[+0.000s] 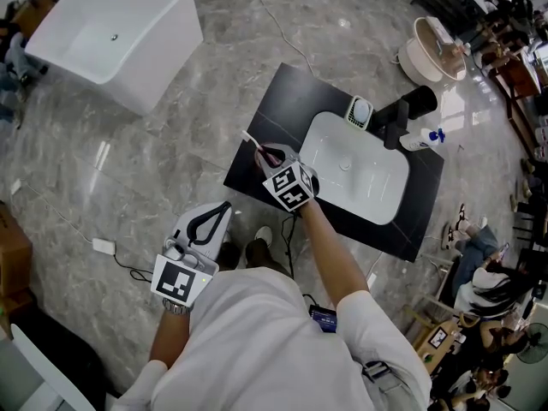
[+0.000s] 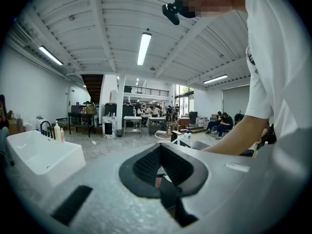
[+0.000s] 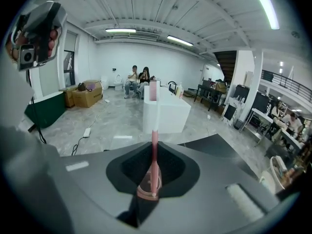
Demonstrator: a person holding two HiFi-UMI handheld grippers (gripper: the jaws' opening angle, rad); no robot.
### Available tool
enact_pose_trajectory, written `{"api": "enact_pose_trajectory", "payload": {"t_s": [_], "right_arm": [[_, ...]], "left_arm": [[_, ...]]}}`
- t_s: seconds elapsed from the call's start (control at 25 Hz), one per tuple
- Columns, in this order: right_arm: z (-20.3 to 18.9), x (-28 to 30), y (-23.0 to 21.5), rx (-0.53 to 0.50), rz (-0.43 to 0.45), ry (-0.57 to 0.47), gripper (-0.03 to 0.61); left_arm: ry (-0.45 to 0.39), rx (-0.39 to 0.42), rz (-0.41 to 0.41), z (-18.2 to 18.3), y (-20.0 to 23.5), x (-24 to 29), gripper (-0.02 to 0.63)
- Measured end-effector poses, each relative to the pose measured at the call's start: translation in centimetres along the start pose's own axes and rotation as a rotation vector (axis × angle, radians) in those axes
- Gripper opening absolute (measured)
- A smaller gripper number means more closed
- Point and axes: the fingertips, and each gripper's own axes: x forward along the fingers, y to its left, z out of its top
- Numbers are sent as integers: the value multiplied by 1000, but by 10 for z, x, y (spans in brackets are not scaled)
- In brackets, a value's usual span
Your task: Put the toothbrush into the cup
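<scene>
A pink toothbrush [image 1: 254, 145] with a white head sticks out of my right gripper [image 1: 267, 154], which is shut on its handle over the left corner of the black counter [image 1: 274, 110]. In the right gripper view the toothbrush [image 3: 154, 145] stands straight up between the shut jaws of the right gripper [image 3: 152, 191]. A black cup [image 1: 420, 101] stands at the counter's far right, behind the white sink [image 1: 355, 168]. My left gripper [image 1: 224, 205] hangs low off the counter's left side, shut and holding nothing; in its own view the left gripper [image 2: 165, 186] points across the room.
A black faucet [image 1: 393, 123], a small green-white item [image 1: 361, 110] and a white bottle [image 1: 423, 139] crowd the sink's far edge beside the cup. A white bathtub [image 1: 111, 29] stands far left on the marble floor. People sit at the right.
</scene>
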Motion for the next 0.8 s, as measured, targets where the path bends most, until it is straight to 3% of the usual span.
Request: {"api": "enact_pose_trajectory", "payload": {"t_s": [0.32,0.8], "right_arm": [[-7,7,-1,-26,2,87,45],[2,-9,0,6,-14,40,67]], "left_arm": [[3,2,14,2,6,-2,2],[-10,2,-2,2,3,0,2]]}}
